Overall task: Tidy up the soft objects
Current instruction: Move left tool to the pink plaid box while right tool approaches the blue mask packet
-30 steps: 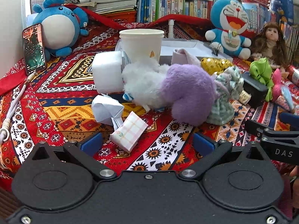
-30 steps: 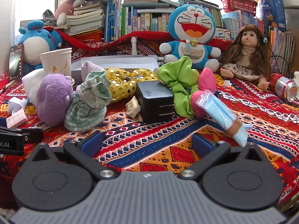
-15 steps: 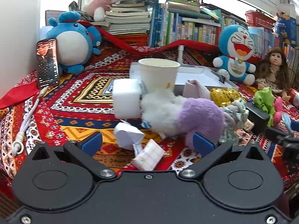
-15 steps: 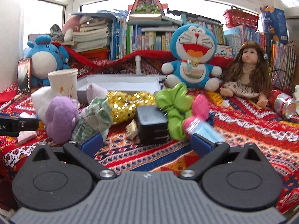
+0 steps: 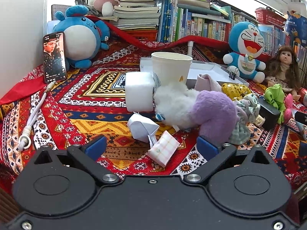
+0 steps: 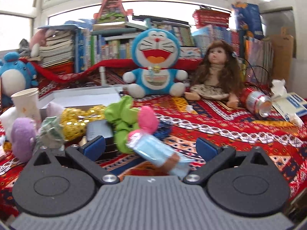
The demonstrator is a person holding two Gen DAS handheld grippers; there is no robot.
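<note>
Soft stuff is piled up mid-bench on the patterned red cloth (image 5: 80, 103): a purple plush (image 5: 213, 113) with a white fluffy thing (image 5: 172, 101) touching it at its 9 o'clock, and a pale green checked scrunchie (image 5: 243, 118) right against it at 3 o'clock. Behind those, at about 1 o'clock from the plush, sit a gold sequin scrunchie (image 5: 236, 90) and further right a bright green scrunchie (image 5: 274, 97), which leans on a black charger block (image 5: 266, 113).

From the right wrist view, the green scrunchie (image 6: 122, 122) has a pink plush bit (image 6: 148, 119) touching it at 3 o'clock, and a wrapped light-blue mask pack (image 6: 159, 153) lies just in front, pretty blurry here.

Left hand-held gripper (image 5: 151, 145) is spread wide with nothing in it, hovering over a small pink-checked packet (image 5: 163, 150) and a folded white paper (image 5: 142, 127). Right hand-held gripper (image 6: 150, 146) is also spread wide, with the mask pack lying between its fingers, but I can't tell if it touches them.

Around the pile: a white foam block (image 5: 139, 92) at 10 o'clock from the fluffy thing, a paper cup (image 5: 170, 67) behind it, and a white tray (image 5: 211, 71) behind the cup. Way back there's a Doraemon plush (image 5: 245, 51), a doll (image 5: 284, 67), a round blue plush (image 5: 80, 38) at far 10 o'clock, and a phone (image 5: 54, 57) propped next to it. A red can (image 6: 257, 101) lies on its side near the doll.
</note>
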